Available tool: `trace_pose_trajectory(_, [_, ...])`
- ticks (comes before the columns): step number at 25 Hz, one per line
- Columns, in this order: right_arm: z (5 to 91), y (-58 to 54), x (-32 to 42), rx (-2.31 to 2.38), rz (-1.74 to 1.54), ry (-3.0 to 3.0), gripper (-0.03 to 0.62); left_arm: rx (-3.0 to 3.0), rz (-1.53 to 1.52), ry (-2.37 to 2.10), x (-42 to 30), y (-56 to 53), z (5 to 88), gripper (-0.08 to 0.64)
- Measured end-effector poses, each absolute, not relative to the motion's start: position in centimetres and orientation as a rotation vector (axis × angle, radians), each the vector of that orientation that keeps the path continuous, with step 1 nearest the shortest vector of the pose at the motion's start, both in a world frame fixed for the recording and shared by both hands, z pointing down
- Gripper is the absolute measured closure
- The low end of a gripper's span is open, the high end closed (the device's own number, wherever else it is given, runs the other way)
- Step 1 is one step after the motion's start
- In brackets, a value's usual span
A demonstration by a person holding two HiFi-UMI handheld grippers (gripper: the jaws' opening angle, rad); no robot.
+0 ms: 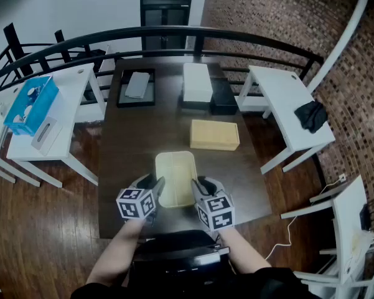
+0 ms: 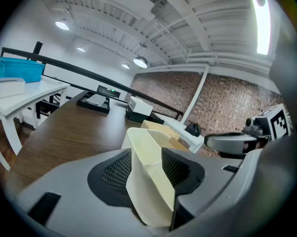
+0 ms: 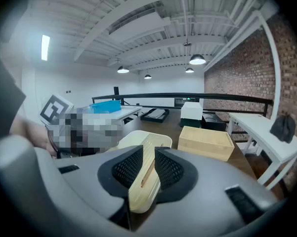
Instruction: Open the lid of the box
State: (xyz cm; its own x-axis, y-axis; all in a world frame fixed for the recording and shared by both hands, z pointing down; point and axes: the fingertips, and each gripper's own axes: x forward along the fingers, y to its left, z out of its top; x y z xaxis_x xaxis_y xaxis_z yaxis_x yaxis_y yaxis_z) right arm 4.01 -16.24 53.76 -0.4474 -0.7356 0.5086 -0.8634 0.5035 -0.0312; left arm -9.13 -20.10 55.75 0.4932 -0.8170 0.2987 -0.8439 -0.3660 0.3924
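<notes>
A cream lid [image 1: 175,178] lies turned over, hollow side up, above the dark table's [image 1: 130,161] near half. My left gripper [image 1: 157,185] is shut on its left rim and my right gripper [image 1: 196,185] on its right rim. In the left gripper view the lid's edge [image 2: 148,172] fills the gap between the black pads [image 2: 116,174]. The right gripper view shows the lid's wood-coloured rim [image 3: 144,174] clamped between the pads [image 3: 170,169]. The light wooden box [image 1: 215,134] sits beyond the lid, to the right, and also shows as the box [image 3: 205,142] in the right gripper view.
At the table's far end stand a black tray [image 1: 135,87] with a grey sheet, a white box [image 1: 197,81] and a black box [image 1: 224,98]. White side tables flank the table; the left one [image 1: 62,111] carries a blue box [image 1: 30,104], the right one [image 1: 286,104] a black cloth [image 1: 311,115]. A black railing [image 1: 174,33] curves behind.
</notes>
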Motion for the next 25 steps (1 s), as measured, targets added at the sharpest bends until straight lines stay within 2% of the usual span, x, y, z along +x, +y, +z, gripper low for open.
trace_pose_trajectory(3, [55.2,-17.0,3.3,1.310,0.361,-2.257,0.517,2.198,0.144,-1.364,-8.7,-21.2,57.4,0.374])
trace_pose_trajectory(15, [60.2,-18.7,3.4,1.356,0.374,-2.007,0.530,2.065,0.038,-1.380,-8.7,-21.5,58.4,0.388])
trace_pose_trajectory(25, [58.3,-19.6,4.1,1.530,0.470,-2.022,0.569,2.072,0.061,-1.400,-8.3,-21.6,58.5,0.387])
